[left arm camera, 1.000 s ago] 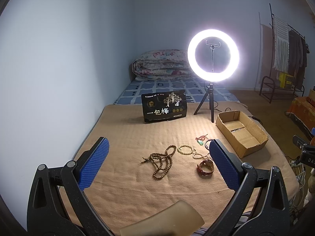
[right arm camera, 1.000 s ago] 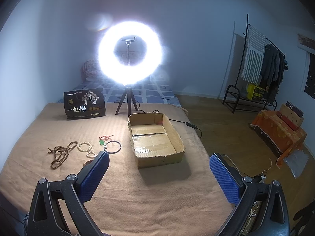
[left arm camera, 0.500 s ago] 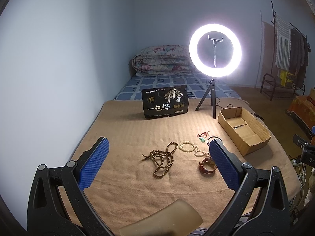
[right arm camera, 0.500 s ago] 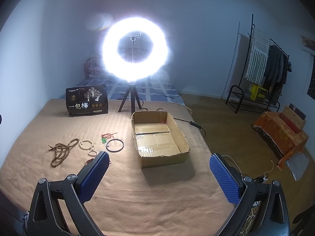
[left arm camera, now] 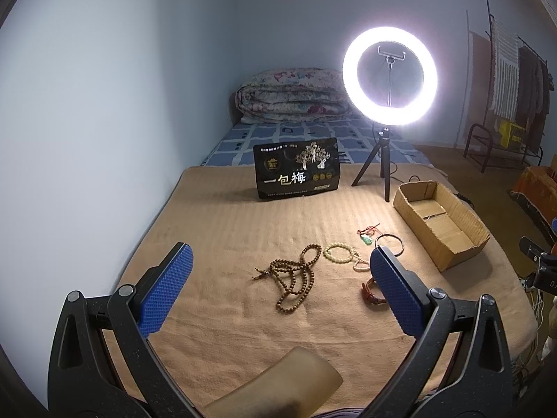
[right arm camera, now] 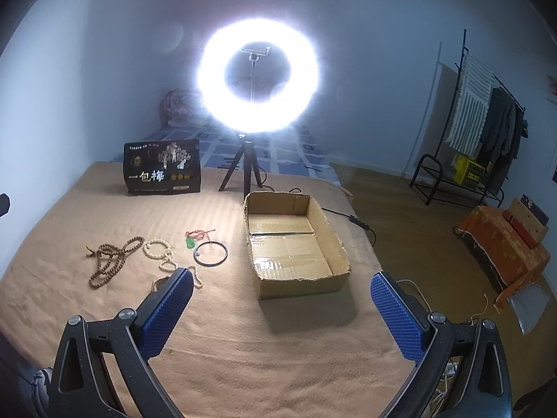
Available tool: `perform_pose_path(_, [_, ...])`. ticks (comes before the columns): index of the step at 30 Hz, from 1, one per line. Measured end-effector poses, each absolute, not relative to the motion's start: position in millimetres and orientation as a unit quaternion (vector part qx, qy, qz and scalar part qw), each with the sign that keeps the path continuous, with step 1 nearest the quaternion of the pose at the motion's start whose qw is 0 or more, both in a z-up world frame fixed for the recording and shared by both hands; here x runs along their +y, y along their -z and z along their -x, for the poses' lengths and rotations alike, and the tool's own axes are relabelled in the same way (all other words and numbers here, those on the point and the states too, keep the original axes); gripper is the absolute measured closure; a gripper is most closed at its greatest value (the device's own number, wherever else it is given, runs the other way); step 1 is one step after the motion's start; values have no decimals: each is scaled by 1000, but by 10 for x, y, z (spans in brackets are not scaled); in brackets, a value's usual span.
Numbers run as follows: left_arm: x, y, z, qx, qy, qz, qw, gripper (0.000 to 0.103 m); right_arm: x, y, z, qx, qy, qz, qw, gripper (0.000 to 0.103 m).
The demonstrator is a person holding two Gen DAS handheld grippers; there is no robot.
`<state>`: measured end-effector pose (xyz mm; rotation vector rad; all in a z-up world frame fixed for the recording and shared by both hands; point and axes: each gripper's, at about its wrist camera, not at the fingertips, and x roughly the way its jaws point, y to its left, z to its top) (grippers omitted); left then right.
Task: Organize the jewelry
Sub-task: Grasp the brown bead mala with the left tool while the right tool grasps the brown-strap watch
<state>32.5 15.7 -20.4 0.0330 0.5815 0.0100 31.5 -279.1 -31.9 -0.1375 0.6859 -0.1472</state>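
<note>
**Beads Loose Beside Empty Box**

Both tools, left tool [left arm camera: 278,282] and right tool [right arm camera: 282,299], hover with fingers apart, holding nothing. Wooden beads [left arm camera: 296,278] and bracelets lie on the tan blanket [left arm camera: 226,226] (box [right arm camera: 292,244] alongside). Black pouch [left arm camera: 297,170] reads "一包梅".

the room is dim and bluish, lit mainly by a ring light [left arm camera: 389,75] on a tripod. in the right wrist view its glow [right arm camera: 258,75] blooms wide, with a faint flare spot on the wall. the cardboard box [right arm camera: 295,244] casts a shadow toward the camera on the tan blanket [right arm camera: 222,348]. both views bend strongly, with dark vignetted corners; a blurred pale shape [left arm camera: 275,388] sits out of focus at the left wrist view's bottom.
</note>
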Motion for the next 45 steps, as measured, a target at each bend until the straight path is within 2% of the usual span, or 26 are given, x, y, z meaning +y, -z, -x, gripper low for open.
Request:
perform_pose_path(8, [329,513,-609,326,5,-12,945,0,-2735,579,-642,359,17,81,930,1])
perform_pose_path(10, [376,626,-682,339,14,-11,941,5,-2706,668,-750,374,2,87,923,2])
perform_pose_path(14, [470,893,-843,378,36,6,925,10,-2616,865,-945,406,-37,100,908,8])
perform_pose_path(16, [508,1030,-930,399,44,17,916,18,-2562,963,-1016,422,-57,103,899,12])
perform_pose_path(19, [535,1234,-1083,433,66,38,898,18,-2464,1154,-1150,451,-85,101,883,15])
perform_pose_path(21, [527,1362,-1192,447,76,46,890,18,-2413,1276,-1242,469,-98,100,872,21])
perform_pose_path(27, [444,1653,-1552,469,78,45,878,18,-2340,1575,-1506,514,-113,83,846,27])
perform_pose_path(38, [524,2060,-2414,519,89,55,848,18,-2192,1878,-1775,559,-138,61,816,32])
perform_pose_path(45, [654,2301,-2600,552,101,100,822,18,-2169,2029,-1884,579,-143,36,802,37])
